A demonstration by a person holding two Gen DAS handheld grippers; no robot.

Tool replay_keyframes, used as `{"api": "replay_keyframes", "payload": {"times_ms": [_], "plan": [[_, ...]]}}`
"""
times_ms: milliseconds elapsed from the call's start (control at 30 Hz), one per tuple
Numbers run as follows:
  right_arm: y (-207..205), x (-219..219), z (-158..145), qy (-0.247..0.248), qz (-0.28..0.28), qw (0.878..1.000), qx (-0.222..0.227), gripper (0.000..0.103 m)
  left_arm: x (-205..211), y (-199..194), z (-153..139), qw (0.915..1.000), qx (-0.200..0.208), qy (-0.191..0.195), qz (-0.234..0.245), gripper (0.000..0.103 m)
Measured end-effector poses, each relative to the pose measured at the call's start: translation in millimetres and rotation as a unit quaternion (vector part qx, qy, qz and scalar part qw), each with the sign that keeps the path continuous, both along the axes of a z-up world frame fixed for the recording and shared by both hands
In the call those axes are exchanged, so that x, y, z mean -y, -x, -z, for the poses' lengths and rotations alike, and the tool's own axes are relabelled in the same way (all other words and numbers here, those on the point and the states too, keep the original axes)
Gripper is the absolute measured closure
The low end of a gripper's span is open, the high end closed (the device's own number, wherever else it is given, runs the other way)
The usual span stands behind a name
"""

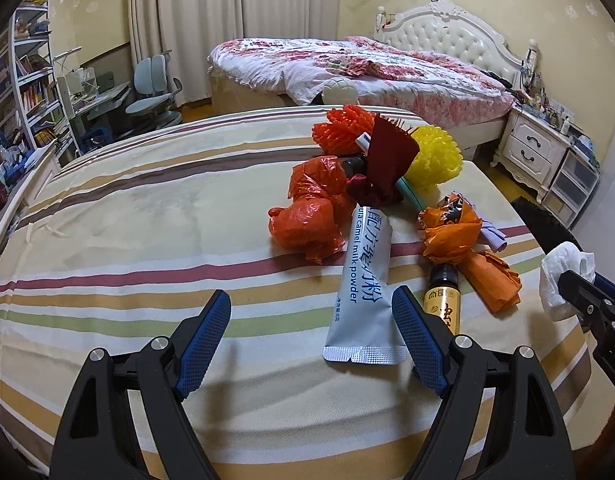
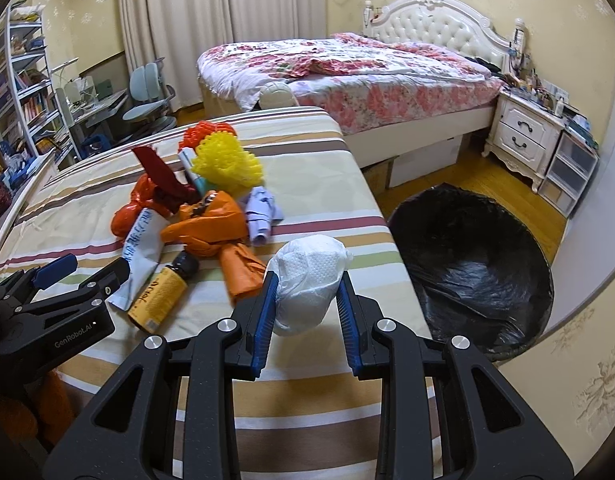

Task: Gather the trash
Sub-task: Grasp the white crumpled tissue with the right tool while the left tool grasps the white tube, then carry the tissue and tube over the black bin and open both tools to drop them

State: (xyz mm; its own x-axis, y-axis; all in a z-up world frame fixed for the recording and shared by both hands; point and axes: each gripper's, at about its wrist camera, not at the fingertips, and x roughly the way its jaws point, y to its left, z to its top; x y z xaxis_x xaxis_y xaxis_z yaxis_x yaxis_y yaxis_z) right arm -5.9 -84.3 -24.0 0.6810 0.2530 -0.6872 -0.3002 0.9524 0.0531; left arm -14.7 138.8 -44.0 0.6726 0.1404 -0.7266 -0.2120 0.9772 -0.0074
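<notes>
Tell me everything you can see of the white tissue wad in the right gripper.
The tissue wad is a crumpled ball of white, dimpled paper, loosely rounded, taller than wide. The right gripper has its blue pads pressed on both flanks. It hangs above the striped cloth near the edge, with the black-lined bin to its right. The left wrist view shows it at the far right.

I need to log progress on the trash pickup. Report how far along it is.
Done: nothing shows in the black-lined bin yet. In hand: the right tongs grip a crumpled white tissue. Left: the open left tongs hover at the camel milk powder sachet; the amber bottle and wrappers remain.
</notes>
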Motion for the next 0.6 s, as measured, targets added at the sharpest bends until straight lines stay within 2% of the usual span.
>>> {"api": "replay_keyframes", "payload": {"times_ms": [133, 233, 300, 400, 600], "plan": [[-4, 7, 6, -0.001, 0.006, 1.000, -0.005, 0.074, 1, -7, 5, 0.9999, -0.011, 0.007, 0.008, 0.027], [-7, 10, 10, -0.003, 0.007, 1.000, -0.010, 0.074, 3, -12, 7, 0.9995, -0.023, 0.014, 0.018, 0.035], [-8, 10, 12, -0.003, 0.006, 1.000, -0.012, 0.074, 4, -13, 10, 0.9989, -0.029, 0.021, 0.030, 0.046], [-9, 8, 14, -0.003, 0.005, 1.000, -0.015, 0.074, 5, -13, 11, 0.9988, -0.031, 0.019, 0.034, 0.054], [-9, 8, 14, -0.002, 0.004, 1.000, -0.016, 0.074, 1, -5, 7, 0.9990, -0.017, 0.029, 0.031, 0.056]]}}
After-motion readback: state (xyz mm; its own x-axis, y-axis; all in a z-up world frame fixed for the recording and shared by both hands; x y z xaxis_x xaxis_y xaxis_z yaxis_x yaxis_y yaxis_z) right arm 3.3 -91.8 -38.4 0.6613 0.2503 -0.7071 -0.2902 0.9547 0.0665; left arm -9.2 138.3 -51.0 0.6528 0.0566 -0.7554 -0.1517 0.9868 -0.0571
